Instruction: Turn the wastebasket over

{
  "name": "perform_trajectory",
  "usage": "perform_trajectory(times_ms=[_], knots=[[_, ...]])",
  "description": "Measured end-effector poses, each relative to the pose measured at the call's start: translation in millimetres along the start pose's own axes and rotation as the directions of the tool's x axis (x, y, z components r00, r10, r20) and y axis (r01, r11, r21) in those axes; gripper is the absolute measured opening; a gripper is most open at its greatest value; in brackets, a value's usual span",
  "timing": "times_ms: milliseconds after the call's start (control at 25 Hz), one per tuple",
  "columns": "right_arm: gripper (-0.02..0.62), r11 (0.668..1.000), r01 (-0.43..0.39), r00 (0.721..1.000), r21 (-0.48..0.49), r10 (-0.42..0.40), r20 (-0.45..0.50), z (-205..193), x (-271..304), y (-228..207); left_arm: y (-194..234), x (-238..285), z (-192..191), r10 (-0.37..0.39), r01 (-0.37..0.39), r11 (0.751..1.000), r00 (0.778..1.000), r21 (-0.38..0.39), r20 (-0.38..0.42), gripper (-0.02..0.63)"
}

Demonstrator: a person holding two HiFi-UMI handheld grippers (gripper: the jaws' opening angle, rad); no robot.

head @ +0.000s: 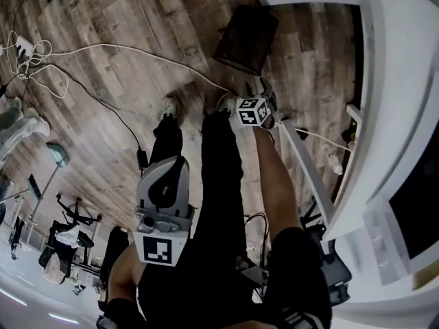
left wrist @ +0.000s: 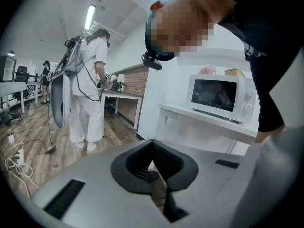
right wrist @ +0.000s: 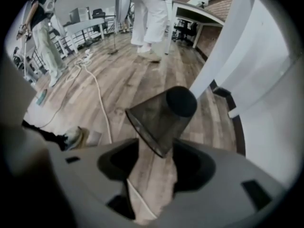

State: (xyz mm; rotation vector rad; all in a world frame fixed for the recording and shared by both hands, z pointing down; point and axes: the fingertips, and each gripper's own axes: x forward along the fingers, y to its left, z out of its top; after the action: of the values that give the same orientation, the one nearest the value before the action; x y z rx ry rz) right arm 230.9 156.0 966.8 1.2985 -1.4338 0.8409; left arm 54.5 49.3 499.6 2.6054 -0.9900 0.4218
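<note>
Now: right gripper (right wrist: 153, 172) fingers spread wide, empty, near wastebasket (right wrist: 154, 120); left gripper (left wrist: 155, 174) fingers clenched, empty.

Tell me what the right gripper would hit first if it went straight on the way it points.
Probably the dark mesh wastebasket on the wooden floor: it lies straight ahead, framed by the right gripper's open jaws, untouched. How far off is unclear.

Office/lab: desks (right wrist: 199, 12), office chairs (right wrist: 183, 31), microwave (left wrist: 217, 97), cables (head: 103, 46) on wood floor (head: 144, 12).
</note>
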Motion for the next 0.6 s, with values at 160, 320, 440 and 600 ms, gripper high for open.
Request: perform_trajectory(times_ms=[160,320,440,600], knots=[[0.225,0.995,0.010,0.998,-0.097,-0.015,-0.057,-18.1,30.9,4.2,2.6,5.9,-18.2,0.004,-0.004,0.999,1.000,-0.051,-0.006,0.034],[0.225,0.994,0.030,0.995,-0.106,-0.039,-0.089,-27.8,55.8,-0.3,4.3,14.0,-32.4,0.002,-0.002,0.998,1.000,-0.061,-0.015,0.034],[0.225,0.995,0.044,0.993,-0.085,-0.053,-0.106,-28.2,67.6,-5.7,9.3,18.6,-38.2,0.008,-0.009,0.997,1.000,-0.070,-0.018,0.034],[0.224,0.993,0.050,0.993,-0.106,-0.061,-0.103,-17.9,78.5,-7.1,16.1,23.4,-41.9,0.018,-0.020,0.997,1.000,-0.079,-0.020,0.034]])
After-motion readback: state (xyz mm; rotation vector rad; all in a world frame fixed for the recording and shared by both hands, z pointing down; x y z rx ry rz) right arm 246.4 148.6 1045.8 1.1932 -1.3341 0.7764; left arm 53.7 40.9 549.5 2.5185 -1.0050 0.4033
